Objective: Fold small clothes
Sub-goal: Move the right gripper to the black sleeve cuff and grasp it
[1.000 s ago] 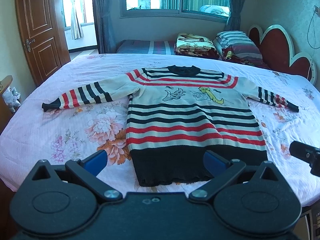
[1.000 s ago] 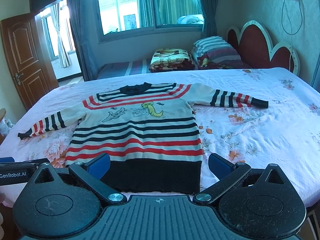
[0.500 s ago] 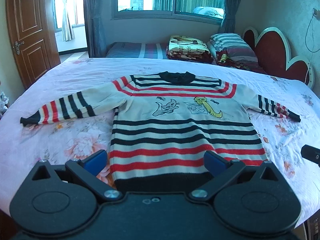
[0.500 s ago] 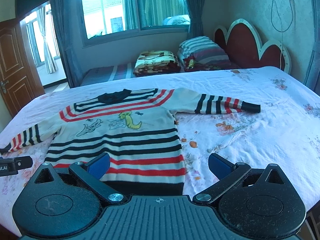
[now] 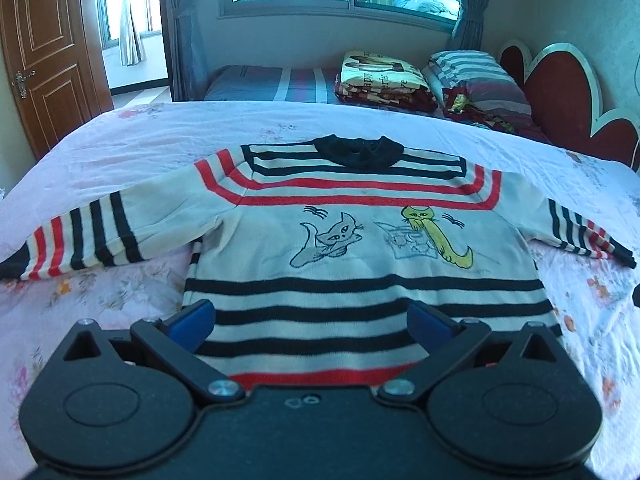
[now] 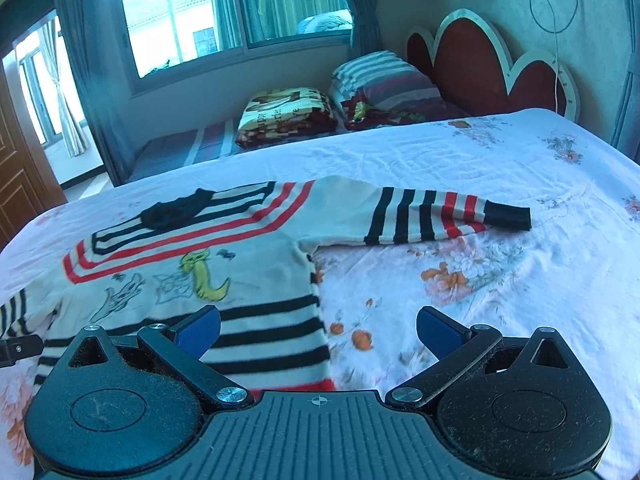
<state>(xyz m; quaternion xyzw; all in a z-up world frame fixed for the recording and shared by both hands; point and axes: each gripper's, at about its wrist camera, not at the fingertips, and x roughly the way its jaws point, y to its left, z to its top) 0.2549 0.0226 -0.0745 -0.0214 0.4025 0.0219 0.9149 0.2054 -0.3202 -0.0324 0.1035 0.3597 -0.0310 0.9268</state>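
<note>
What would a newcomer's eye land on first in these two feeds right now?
Probably the striped sweater, spread flat on the floral bedsheet with both sleeves stretched out and two cartoon cats across its chest. Next, the open left gripper and right gripper over its lower half, holding nothing. Behind, the red scalloped headboard stands by the folded blanket.

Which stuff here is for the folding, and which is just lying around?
For the folding:
striped sweater, spread flat
left gripper, open
right gripper, open
floral bedsheet under it

Just lying around:
folded blanket
striped pillow
headboard
wooden door
</note>
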